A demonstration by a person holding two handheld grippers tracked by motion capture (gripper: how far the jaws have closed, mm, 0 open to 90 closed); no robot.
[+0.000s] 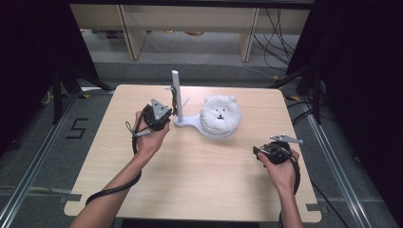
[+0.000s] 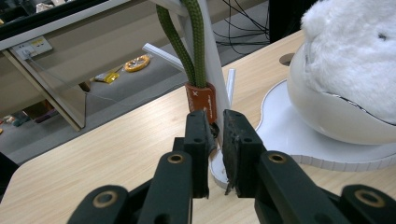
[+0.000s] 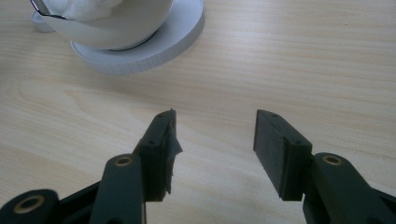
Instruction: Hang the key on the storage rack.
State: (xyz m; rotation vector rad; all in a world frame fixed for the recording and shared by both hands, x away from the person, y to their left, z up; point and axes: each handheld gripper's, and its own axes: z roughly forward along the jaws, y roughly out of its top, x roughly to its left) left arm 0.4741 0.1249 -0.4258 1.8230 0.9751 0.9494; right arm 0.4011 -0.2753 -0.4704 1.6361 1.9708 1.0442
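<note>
A pale wooden table [image 1: 190, 171] stands on a grey floor with shelving behind it. Toward its far side sits a white stand [image 1: 190, 122] with an upright post [image 1: 175, 90], and a fluffy white bear-faced toy [image 1: 219, 113] rests on the stand's round bowl. A green cord [image 2: 191, 42] with an orange tag [image 2: 201, 99] hangs down the post. The left gripper [image 2: 215, 133] has its jaws nearly together just below the tag; whether they pinch it I cannot tell. The right gripper [image 3: 215, 135] hovers near the table's right edge, jaws spread apart on nothing.
</note>
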